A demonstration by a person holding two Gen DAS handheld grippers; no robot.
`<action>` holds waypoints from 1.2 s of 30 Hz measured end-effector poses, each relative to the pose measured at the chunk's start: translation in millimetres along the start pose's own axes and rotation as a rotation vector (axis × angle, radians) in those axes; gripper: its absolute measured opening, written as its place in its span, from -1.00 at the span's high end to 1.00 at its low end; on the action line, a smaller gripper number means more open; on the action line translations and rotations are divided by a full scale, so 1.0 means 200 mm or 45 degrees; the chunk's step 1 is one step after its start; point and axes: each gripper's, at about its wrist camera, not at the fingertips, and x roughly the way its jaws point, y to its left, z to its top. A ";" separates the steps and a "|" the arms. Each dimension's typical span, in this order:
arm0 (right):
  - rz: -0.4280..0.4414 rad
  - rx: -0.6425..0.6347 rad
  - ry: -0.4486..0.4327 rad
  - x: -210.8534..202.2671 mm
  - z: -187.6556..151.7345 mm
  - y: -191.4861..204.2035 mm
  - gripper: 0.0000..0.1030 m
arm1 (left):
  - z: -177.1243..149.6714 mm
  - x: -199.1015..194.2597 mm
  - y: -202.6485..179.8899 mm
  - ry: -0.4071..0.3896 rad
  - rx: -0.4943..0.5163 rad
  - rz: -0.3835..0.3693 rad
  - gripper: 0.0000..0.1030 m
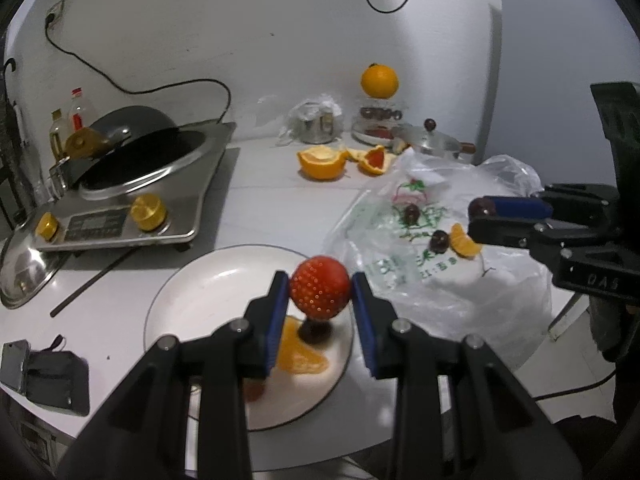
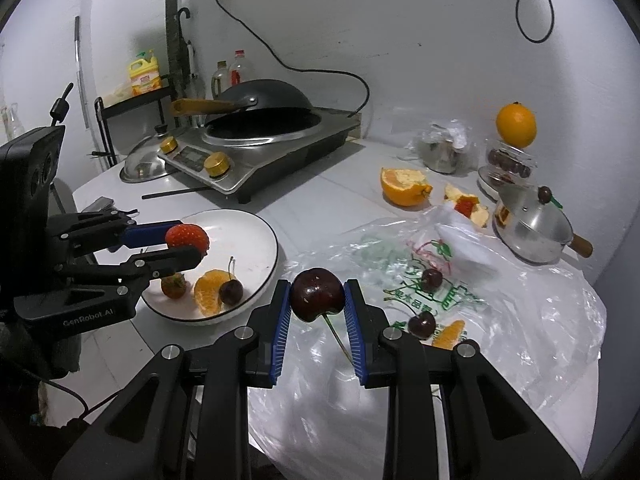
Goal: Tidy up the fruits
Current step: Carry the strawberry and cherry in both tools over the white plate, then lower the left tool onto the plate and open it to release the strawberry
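The left gripper point(image 1: 320, 292) pinches a strawberry point(image 1: 320, 286) between its blue pads, held above the white plate point(image 2: 256, 240); which way its tip points is unclear. The right gripper point(image 2: 317, 300) clamps a dark cherry point(image 2: 317, 294) over the clear plastic bag point(image 2: 540, 312), stem slanting down toward the camera. On the plate lie another strawberry point(image 2: 174, 285), an orange segment point(image 2: 209, 291) and a cherry point(image 2: 231, 292). The white worktop point(image 2: 320, 200) carries an induction cooker point(image 2: 260, 152) near its back left corner, against a white wall.
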 end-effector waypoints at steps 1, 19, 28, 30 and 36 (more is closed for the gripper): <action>0.005 -0.002 0.001 0.01 0.00 0.00 0.45 | -0.01 0.00 0.01 -0.003 -0.002 0.007 0.36; 0.029 0.010 0.047 0.11 0.01 -0.01 0.45 | -0.09 0.16 0.16 0.070 -0.051 0.107 0.36; 0.039 0.011 0.085 0.20 0.01 -0.02 0.45 | -0.14 0.26 0.23 0.121 -0.086 0.110 0.36; 0.039 0.008 0.092 0.21 0.01 -0.01 0.45 | -0.15 0.28 0.24 0.128 -0.096 0.110 0.36; 0.041 0.001 0.109 0.26 0.02 -0.01 0.45 | -0.17 0.31 0.30 0.167 -0.139 0.093 0.34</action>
